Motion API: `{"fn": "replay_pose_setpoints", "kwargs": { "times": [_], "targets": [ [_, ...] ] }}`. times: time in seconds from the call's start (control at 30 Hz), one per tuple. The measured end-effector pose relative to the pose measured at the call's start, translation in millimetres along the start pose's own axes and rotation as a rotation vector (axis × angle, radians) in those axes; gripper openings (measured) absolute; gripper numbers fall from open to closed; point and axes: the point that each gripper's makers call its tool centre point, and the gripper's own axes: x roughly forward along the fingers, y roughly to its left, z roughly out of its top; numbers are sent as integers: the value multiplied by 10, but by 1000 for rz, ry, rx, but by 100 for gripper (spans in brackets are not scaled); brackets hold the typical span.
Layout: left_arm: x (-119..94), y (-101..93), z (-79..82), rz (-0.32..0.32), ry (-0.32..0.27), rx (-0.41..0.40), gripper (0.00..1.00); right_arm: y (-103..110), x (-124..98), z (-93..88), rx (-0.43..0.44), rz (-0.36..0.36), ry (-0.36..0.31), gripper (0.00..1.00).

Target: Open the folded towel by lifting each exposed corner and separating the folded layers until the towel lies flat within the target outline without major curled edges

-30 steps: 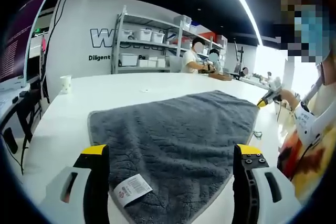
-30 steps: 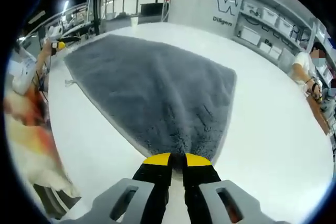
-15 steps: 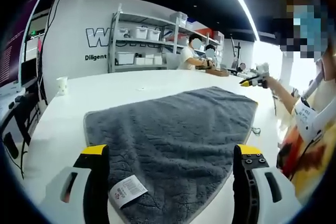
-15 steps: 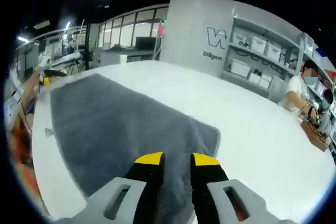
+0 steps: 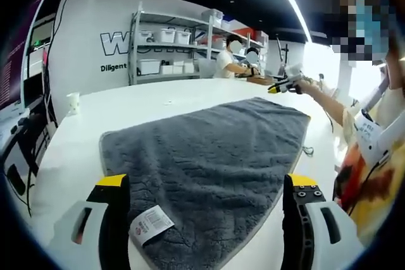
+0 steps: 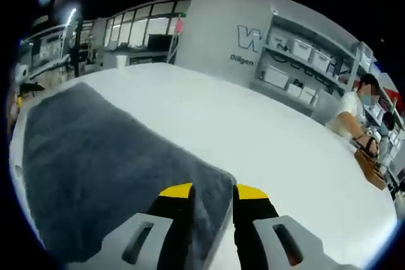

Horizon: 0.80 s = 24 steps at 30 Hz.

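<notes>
Grey plush towel point(image 5: 209, 156) spread on white table point(image 5: 139, 96) | left gripper point(image 5: 205, 200) jaws wide apart, holding nothing | right gripper point(image 6: 212, 191) jaws slightly parted, empty, over towel corner

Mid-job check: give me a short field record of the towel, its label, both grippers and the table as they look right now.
towel: grey towel spread open on the white table, one layer visible, edges mostly flat
label: white tag with red print at the near corner, lying on the towel
left gripper: jaws wide apart, above the near end of the towel, holding nothing
right gripper: jaws apart with a small gap, over the towel's corner edge, not pinching it
target outline: cannot tell, no marking seen on the table
cup: white paper cup upright near the table's far left edge
</notes>
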Motion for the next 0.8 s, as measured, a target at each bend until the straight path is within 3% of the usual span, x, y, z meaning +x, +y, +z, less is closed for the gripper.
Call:
{"fn": "replay_pose_setpoints", "kwargs": {
  "times": [0.07, 0.1, 0.2, 0.47, 0.7, 0.8],
  "targets": [
    [0, 0, 0, 0, 0, 0, 99, 0, 0, 0, 0, 0, 0, 18],
    [-10, 16, -1, 5, 3, -1, 99, -170, 203, -70, 54, -21, 15, 17],
    [-18, 24, 1, 6, 4, 2, 99, -252, 392, -172, 77, -21, 34, 16],
    [-20, 45, -17, 16, 14, 0, 99, -460, 608, -309, 84, -51, 95, 15],
    [-35, 76, -48, 28, 28, -5, 98, -309, 636, -343, 145, -1, 75, 1],
    [-48, 92, -54, 34, 32, -6, 98, -307, 661, -369, 159, 5, 80, 0]
  ]
}}
